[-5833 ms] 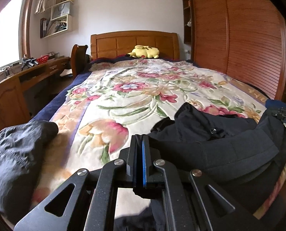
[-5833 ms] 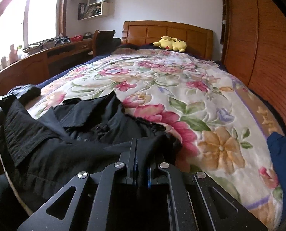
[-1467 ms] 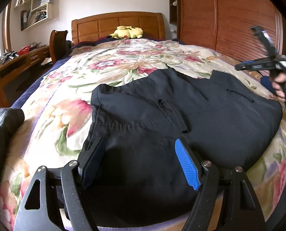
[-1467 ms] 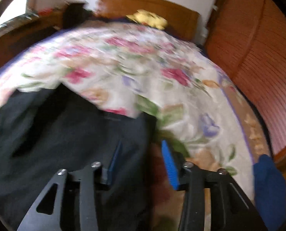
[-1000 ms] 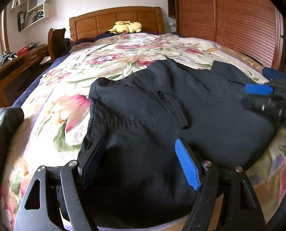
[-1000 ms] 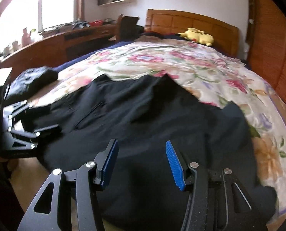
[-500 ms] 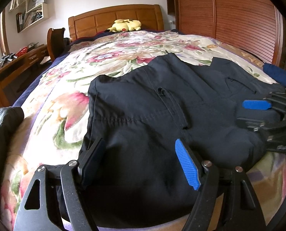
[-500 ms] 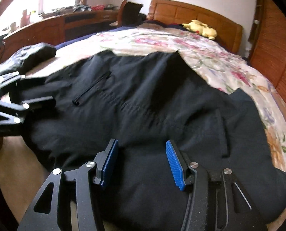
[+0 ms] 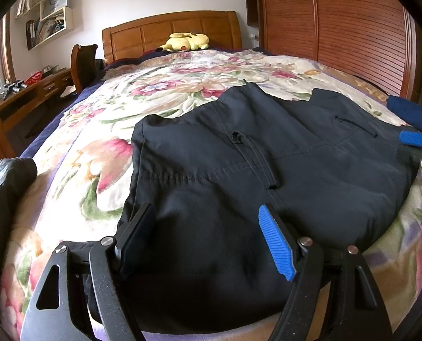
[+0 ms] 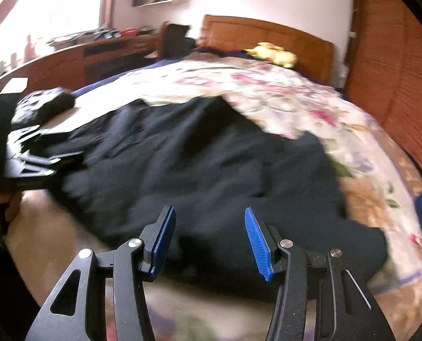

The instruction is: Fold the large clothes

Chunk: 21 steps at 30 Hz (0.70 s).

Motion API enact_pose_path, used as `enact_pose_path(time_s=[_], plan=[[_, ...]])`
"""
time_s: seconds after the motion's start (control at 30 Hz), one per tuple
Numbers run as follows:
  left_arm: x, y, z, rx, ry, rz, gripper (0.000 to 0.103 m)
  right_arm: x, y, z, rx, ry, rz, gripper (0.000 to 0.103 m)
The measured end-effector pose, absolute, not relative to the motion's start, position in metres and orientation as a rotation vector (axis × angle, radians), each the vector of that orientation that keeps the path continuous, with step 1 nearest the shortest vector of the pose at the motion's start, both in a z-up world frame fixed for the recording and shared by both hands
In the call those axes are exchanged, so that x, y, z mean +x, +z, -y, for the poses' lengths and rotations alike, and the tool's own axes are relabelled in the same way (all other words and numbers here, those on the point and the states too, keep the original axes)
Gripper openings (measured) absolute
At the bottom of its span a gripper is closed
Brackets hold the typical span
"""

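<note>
A black garment lies spread flat on the floral bedspread, with its near edge hanging over the bed's edge. My left gripper is open over the garment's near left part; the cloth lies below and between its wide jaws and the pads do not press on it. In the blurred right wrist view, my right gripper is open just above the near edge of the black garment. The left gripper shows at the far left there. The right gripper's blue pad shows at the garment's right end.
A dark grey bundle of cloth lies at the bed's near left corner. A blue cloth sits at the right edge. A yellow plush toy rests by the wooden headboard. A slatted wardrobe stands right, a desk left.
The right gripper has slid sideways toward the garment's right end, and its view has swung and blurred. The left gripper and the garment have stayed put.
</note>
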<state>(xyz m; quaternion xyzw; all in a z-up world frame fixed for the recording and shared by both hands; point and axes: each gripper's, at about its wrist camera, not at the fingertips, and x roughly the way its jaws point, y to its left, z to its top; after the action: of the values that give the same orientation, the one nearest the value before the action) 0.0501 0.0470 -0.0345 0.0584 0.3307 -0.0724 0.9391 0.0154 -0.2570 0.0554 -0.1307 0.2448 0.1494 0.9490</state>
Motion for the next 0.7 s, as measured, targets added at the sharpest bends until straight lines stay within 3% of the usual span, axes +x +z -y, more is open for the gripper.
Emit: enact_pose_path(time_s=[0.37,0.7], plan=[[0.048,-0.033,-0.047,0.118,-0.147,-0.659,0.076,0.047,0.021,0.311,-0.217,0.168,-0.567,0.053],[0.044,-0.033,-0.047,0.119,-0.133,-0.644,0.076,0.026,0.048,0.297,-0.246,0.124,-0.491,0.053]])
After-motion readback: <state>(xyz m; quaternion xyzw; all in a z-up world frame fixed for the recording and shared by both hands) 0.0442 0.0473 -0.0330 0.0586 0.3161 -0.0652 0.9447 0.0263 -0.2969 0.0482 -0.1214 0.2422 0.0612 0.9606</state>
